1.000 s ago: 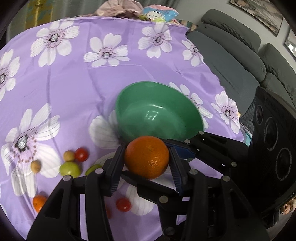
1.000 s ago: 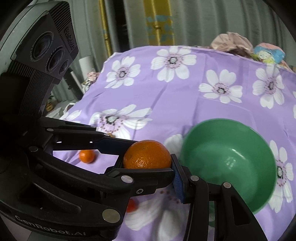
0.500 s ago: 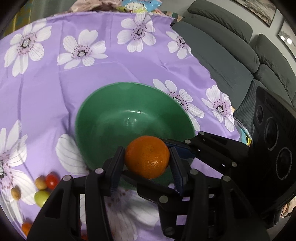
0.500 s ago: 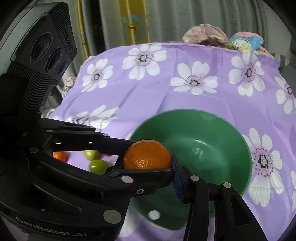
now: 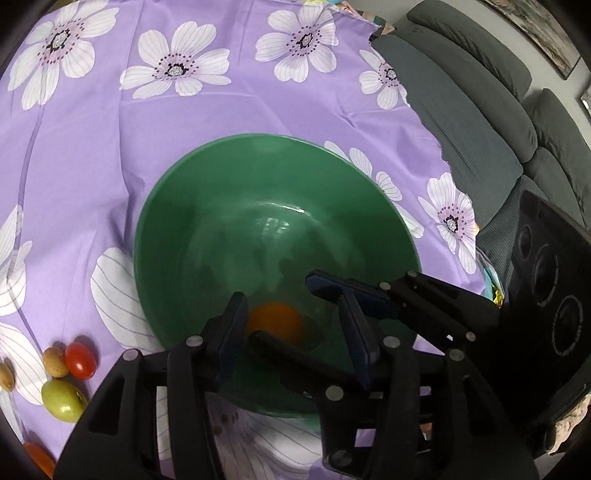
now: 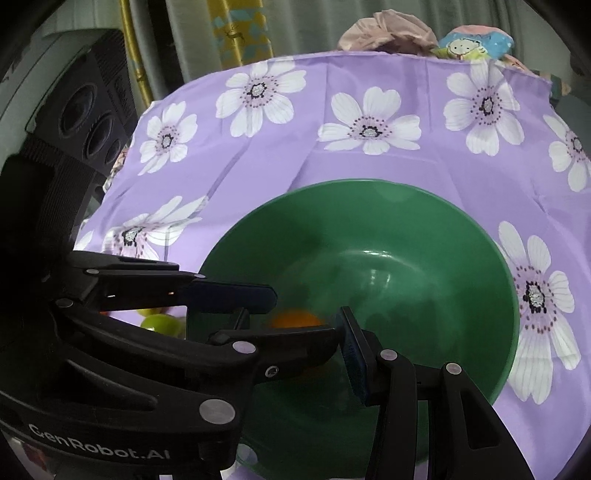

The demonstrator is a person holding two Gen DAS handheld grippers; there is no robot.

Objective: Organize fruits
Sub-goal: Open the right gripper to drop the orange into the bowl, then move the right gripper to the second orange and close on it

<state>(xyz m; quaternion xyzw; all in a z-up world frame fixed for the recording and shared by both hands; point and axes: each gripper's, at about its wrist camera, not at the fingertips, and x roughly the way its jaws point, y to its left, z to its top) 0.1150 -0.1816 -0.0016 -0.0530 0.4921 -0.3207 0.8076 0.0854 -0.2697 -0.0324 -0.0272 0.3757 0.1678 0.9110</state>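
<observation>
A green bowl point(image 5: 229, 177) sits on the purple flowered tablecloth point(image 5: 110, 122); it also shows in the right wrist view point(image 6: 424, 229). An orange point(image 5: 275, 321) lies blurred low inside the bowl, below both grippers, and shows in the right wrist view point(image 6: 295, 319) too. My left gripper point(image 5: 291, 332) is open over the bowl's near side. My right gripper point(image 6: 306, 317) is open beside it, their fingers crossing. Neither touches the orange.
Small fruits lie left of the bowl: a red tomato point(image 5: 80, 361), a green fruit point(image 5: 63, 400), tan ones point(image 5: 53, 362) and an orange piece point(image 5: 37, 458). A grey sofa point(image 5: 480, 110) stands past the table's right edge. Bundled cloth point(image 6: 388, 33) lies at the far edge.
Both grippers moved forward over the bowl with the orange held between them, then opened. The orange dropped into the bowl.
</observation>
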